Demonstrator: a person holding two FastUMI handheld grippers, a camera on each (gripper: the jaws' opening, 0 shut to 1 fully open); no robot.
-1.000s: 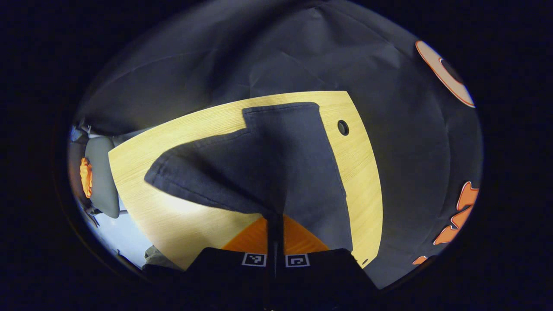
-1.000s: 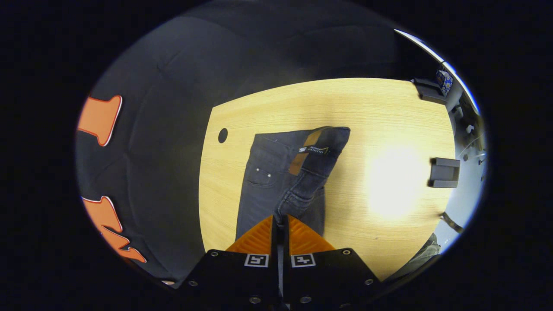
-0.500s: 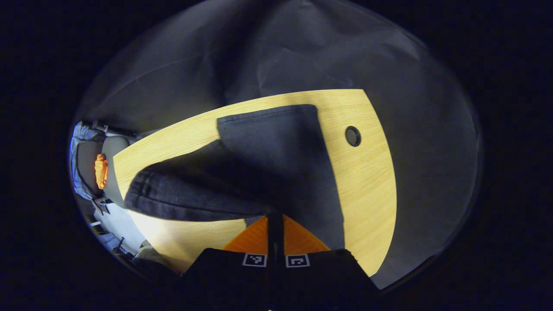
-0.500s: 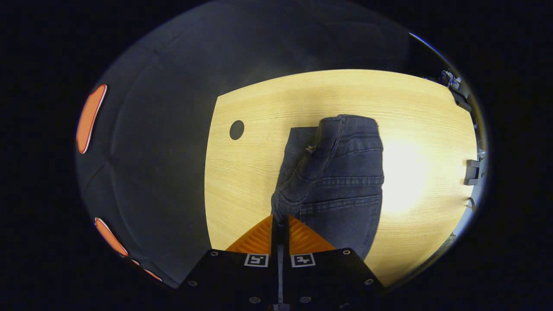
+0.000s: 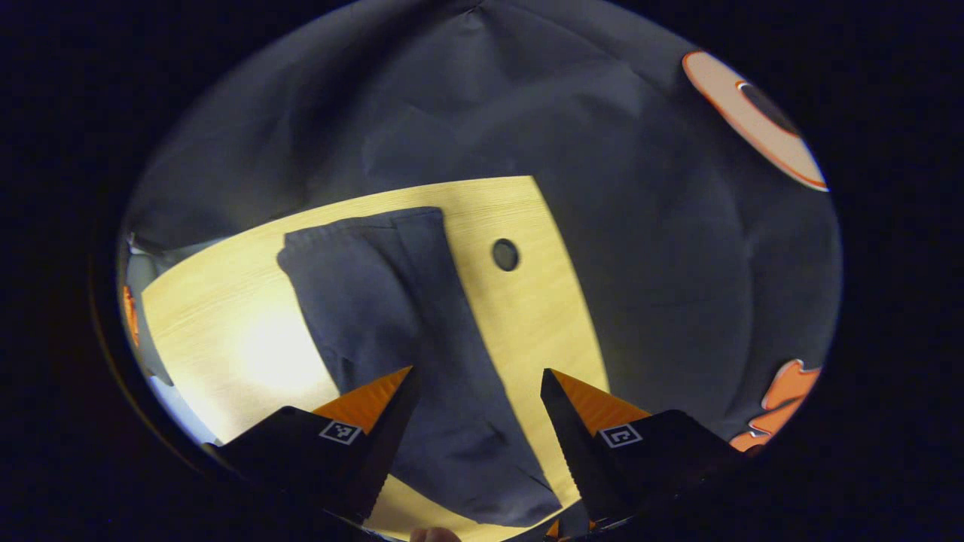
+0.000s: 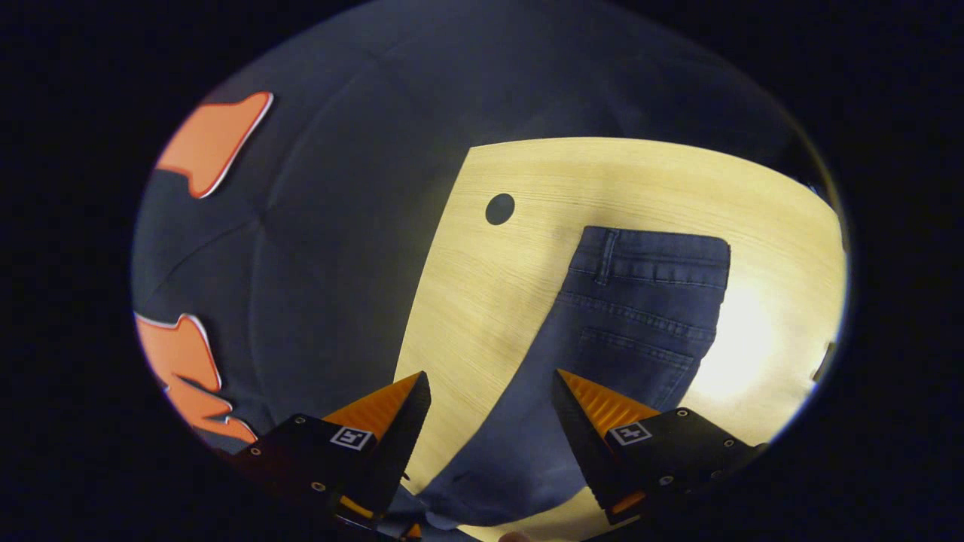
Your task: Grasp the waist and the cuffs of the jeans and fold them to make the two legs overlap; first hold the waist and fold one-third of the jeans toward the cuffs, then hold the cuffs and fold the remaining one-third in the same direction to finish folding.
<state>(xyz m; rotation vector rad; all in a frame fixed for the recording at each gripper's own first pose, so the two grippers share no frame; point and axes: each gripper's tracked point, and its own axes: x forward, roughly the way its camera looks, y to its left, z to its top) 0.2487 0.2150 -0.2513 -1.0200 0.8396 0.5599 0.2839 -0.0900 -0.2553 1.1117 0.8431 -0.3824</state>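
The left claw point(image 5: 477, 376) and the right claw point(image 6: 489, 380) are both released above the jeans point(image 6: 640, 301). The jeans lie flat on the bench point(image 6: 512, 263), with bare wood between them and its edge hole point(image 6: 499, 208).

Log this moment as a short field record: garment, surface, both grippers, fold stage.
garment: dark denim jeans, lying flat, legs overlapped, waistband at far end in the right gripper view
surface: light wooden table with a round cable hole
left gripper: open, above the jeans, holding nothing
right gripper: open, above the jeans' edge, holding nothing
fold stage: lengthwise fold laid down; thirds not yet folded
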